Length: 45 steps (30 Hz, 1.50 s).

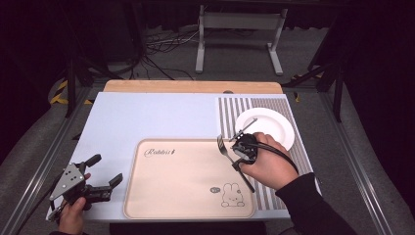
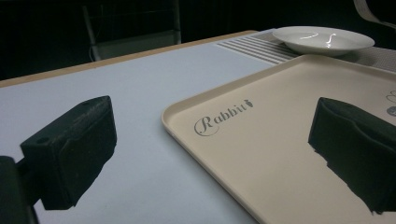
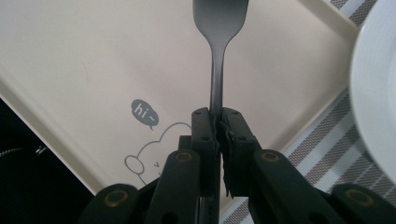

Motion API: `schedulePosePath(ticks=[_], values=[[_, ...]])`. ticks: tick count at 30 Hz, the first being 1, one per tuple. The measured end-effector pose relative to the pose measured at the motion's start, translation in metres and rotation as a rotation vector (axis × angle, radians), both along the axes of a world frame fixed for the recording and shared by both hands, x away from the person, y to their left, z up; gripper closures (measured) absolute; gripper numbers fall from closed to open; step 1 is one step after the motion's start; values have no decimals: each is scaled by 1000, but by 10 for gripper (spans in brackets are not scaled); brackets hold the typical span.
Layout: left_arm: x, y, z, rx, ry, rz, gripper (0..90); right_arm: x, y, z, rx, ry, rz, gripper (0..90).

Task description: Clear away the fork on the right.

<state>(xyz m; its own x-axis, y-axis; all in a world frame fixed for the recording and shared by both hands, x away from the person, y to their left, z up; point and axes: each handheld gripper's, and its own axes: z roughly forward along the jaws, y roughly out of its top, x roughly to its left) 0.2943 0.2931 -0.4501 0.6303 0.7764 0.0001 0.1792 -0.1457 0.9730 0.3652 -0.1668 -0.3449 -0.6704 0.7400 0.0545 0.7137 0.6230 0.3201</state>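
Cream plastic is what sits nearest you: a rabbit-printed tray (image 1: 188, 178) lies on the pale blue table (image 1: 147, 117), its "Rabbit" lettering at the far left corner and a small cartoon rabbit at the near right corner. Your right gripper (image 1: 238, 148) is held over the tray's right edge, and its two black jaws are pressed together on the handle of a dark metal fork (image 1: 224, 147); in the right gripper view the fork (image 3: 218, 56) runs straight out from between the jaws, its head pointing away over the tray surface. From the high view the tines point toward the far left, and the handle runs back under your right hand (image 1: 266, 166); whether the fork's far end touches the tray you cannot tell from these angles. Just to the right of the gripper, a white plate (image 1: 266, 128) rests on a grey-and-white striped placemat (image 1: 288, 110) that lies beside the tray. Your left gripper (image 1: 105, 175) is at the near left corner of the table, left of the tray, with its jaws spread wide apart and nothing between them; in the left gripper view they frame the tray's lettered corner, with the plate (image 2: 323, 39) far off at the right.
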Motion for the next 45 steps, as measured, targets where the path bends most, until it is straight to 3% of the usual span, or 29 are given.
schedulePosePath(ticks=[8,17,29,45], values=[[0,0,0,0,0,0,18,2,9,-19,-2,82,-100,848],[0,0,0,-1,0,-1,18,5,14,-32,-19,109,-148,848],[0,0,0,-2,2,-3,18,6,16,-38,-43,97,-176,847],[0,0,0,0,4,-6,18,12,16,-62,-66,145,-195,846]])
